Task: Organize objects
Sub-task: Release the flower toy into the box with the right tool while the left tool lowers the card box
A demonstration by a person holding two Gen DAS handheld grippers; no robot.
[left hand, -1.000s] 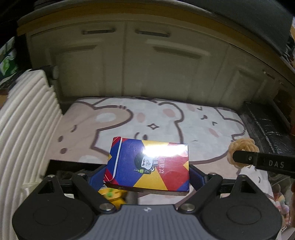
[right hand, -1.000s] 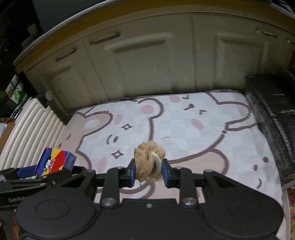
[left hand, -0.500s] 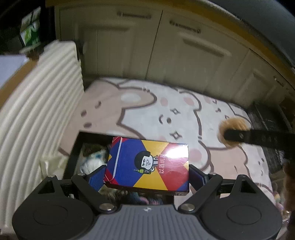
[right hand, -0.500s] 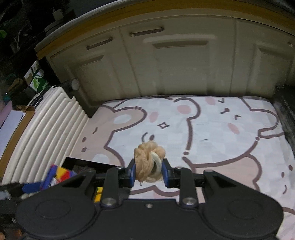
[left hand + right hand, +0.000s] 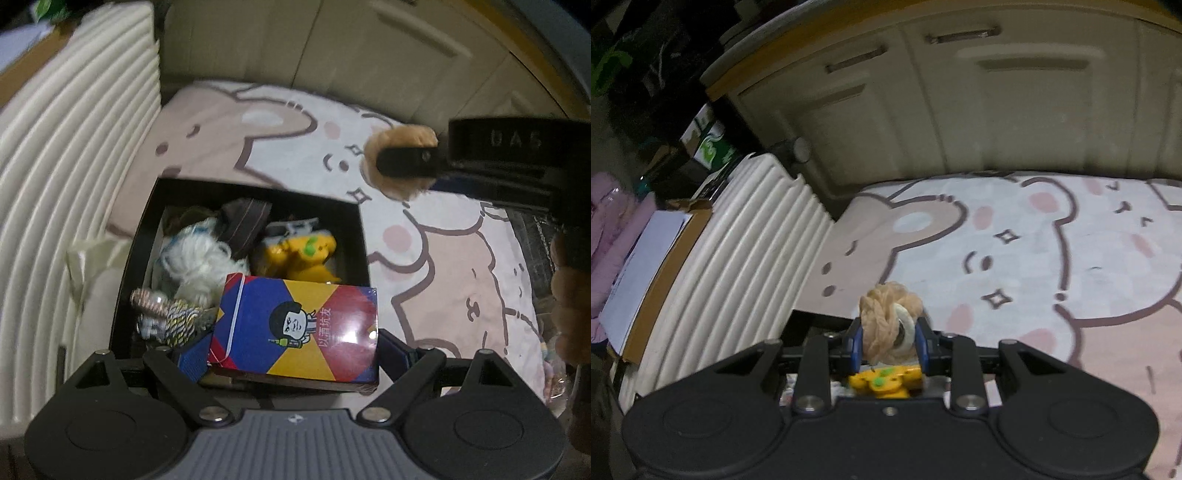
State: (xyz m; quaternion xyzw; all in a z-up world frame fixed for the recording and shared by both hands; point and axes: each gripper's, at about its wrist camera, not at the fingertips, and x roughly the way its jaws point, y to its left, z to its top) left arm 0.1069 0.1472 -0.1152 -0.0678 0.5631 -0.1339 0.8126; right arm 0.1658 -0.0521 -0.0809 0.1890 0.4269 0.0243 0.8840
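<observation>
My left gripper (image 5: 295,343) has its jaws spread wide but pinching a card box (image 5: 295,328) by its two short ends; the box is printed in blue, yellow and red diamonds with a small cartoon figure in the middle, and it hangs flat over the near edge of an open black storage box (image 5: 364,236). Inside that storage box I can see a fluffy white bundle (image 5: 199,258) toward the left wall, a dark striped piece (image 5: 243,221) at the far side, a yellow toy (image 5: 299,251) with green spots toward the right wall, and a tangle of metallic twisted cords (image 5: 166,317) in the near left corner. The storage box sits on a pink mat (image 5: 443,258) printed with cartoon bears, at the mat's left edge, just beside a ribbed cream panel (image 5: 74,147). My right gripper (image 5: 890,338) has its jaws drawn close together, clamped on a tan braided hair tie (image 5: 882,321) with a pale ring in it; through the left camera that hair tie (image 5: 402,162) hangs above the mat beyond the storage box's far right corner. Below it in the right view the yellow toy (image 5: 882,380) shows. Cream cabinet doors (image 5: 997,110) stand along the mat's far edge.
</observation>
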